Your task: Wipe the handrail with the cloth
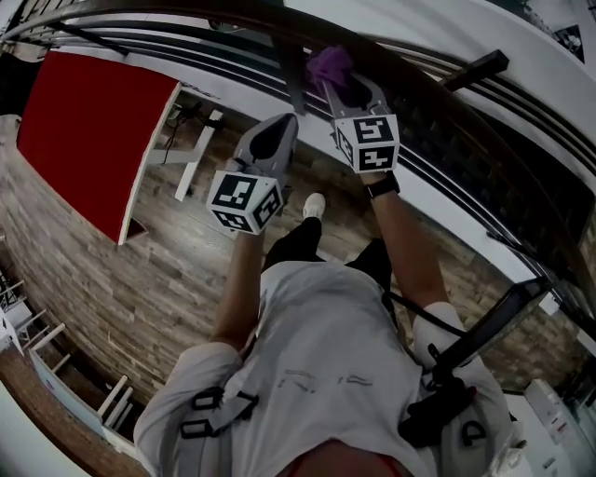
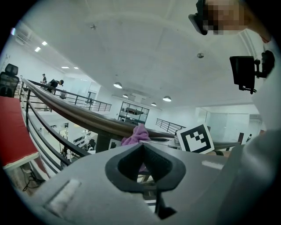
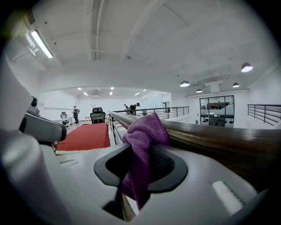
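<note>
The dark wooden handrail [image 1: 233,20] curves across the top of the head view. A purple cloth [image 1: 330,65] is bunched against it. My right gripper [image 1: 341,82] is shut on that cloth. In the right gripper view the cloth [image 3: 143,140] hangs between the jaws and presses on the handrail [image 3: 210,134]. My left gripper [image 1: 284,123] hovers just left of and below the cloth, shut, with nothing in it. In the left gripper view its gripper [image 2: 142,148] points at the handrail [image 2: 74,110], with the cloth [image 2: 137,134] just beyond the tips.
Thin metal rails [image 1: 186,51] run under the handrail. Beside me lie a large red surface [image 1: 84,130] and a white desk frame [image 1: 191,154] on the wood floor. People [image 3: 131,107] stand far along the rail, near an office chair [image 3: 97,116].
</note>
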`<state>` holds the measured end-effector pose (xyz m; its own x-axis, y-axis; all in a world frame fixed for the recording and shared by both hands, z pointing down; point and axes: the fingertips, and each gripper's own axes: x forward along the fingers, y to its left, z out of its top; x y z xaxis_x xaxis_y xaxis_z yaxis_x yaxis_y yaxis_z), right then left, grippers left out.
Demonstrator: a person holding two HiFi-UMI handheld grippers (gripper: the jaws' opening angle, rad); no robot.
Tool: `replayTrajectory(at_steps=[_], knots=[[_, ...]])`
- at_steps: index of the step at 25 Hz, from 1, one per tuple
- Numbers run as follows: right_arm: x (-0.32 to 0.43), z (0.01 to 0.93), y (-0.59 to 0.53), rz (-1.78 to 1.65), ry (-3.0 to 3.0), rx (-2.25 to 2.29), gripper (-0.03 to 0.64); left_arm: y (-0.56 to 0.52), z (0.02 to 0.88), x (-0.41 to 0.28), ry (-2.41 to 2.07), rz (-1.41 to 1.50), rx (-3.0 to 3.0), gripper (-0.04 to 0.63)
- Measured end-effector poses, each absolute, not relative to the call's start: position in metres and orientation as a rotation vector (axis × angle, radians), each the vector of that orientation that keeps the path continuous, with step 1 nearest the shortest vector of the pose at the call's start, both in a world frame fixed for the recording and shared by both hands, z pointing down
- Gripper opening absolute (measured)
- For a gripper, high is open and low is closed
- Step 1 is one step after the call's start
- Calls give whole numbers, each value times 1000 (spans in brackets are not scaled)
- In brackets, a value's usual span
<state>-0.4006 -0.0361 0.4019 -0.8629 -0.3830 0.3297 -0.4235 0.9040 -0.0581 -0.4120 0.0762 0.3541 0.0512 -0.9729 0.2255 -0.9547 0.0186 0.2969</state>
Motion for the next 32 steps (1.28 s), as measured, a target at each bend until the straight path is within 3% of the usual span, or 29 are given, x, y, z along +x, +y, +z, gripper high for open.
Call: replayTrajectory(at_steps=[14, 32], knots=[[-254, 394, -57, 203, -2721, 724, 112, 18, 341, -268, -1750, -18, 2143, 2], [-133, 403, -75, 281, -2655, 841, 112, -34, 325, -160, -1563, 81, 2324, 2]])
